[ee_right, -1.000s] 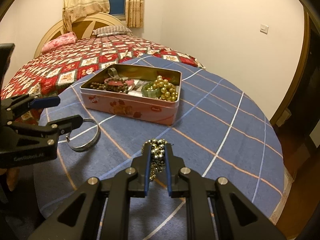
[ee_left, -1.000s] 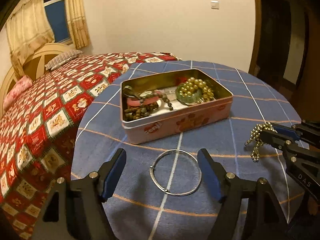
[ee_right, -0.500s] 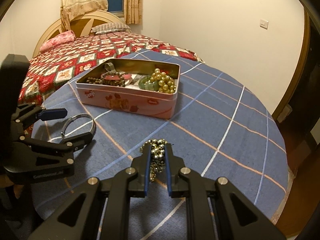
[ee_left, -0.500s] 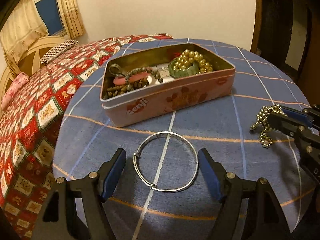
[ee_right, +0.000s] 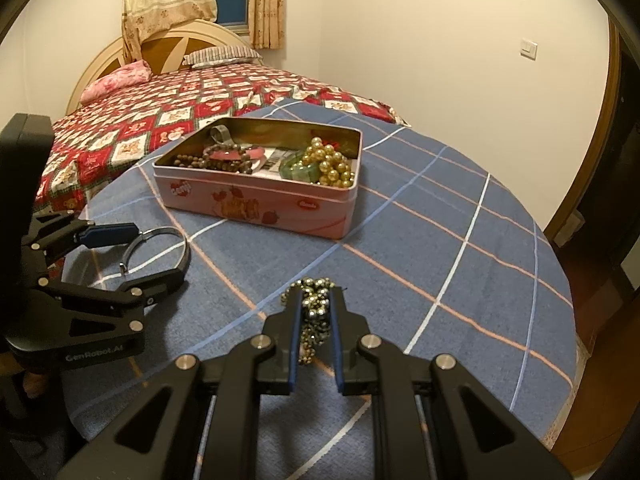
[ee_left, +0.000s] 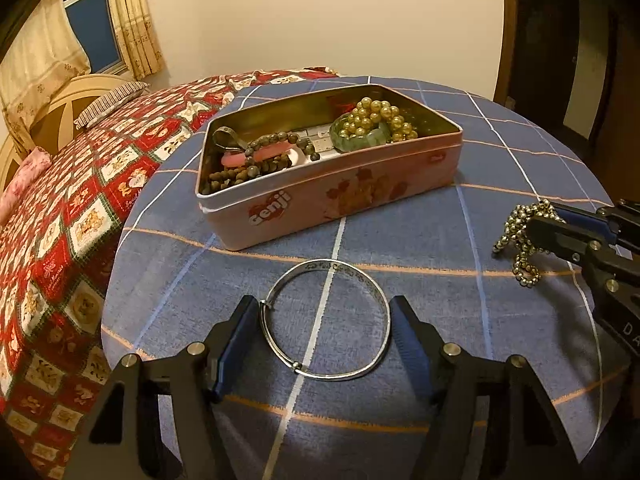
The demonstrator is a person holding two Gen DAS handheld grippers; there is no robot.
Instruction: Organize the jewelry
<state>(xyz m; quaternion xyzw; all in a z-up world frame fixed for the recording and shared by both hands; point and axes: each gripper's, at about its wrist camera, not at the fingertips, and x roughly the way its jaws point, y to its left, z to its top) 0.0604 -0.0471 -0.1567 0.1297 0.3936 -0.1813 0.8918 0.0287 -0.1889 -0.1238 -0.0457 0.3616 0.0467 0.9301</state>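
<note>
Nearest me, my left gripper [ee_left: 324,334] has sunk around the silver bangle [ee_left: 326,320] lying flat on the worktop [ee_left: 460,312]; its jaws are closing, the ring between them and barely touched. My right gripper [ee_right: 316,320] stays clamped on a gold bead chain [ee_right: 314,308]. Beyond sits the open pink tin [ee_left: 332,192], already holding beads; I judge both pieces go there.

One pink tin [ee_left: 344,188] stands on the surface, and in it lie one gold-bead strand [ee_left: 376,118], one green bangle [ee_left: 360,136], one pink bangle [ee_left: 256,156] and one strand of dark brown beads [ee_left: 248,168]. Outside it there is one silver bangle [ee_left: 328,320] at lower centre and one bunch of small metallic beads [ee_right: 314,308]. Two claws show, a left claw [ee_left: 324,344] and a right claw [ee_right: 316,320].
</note>
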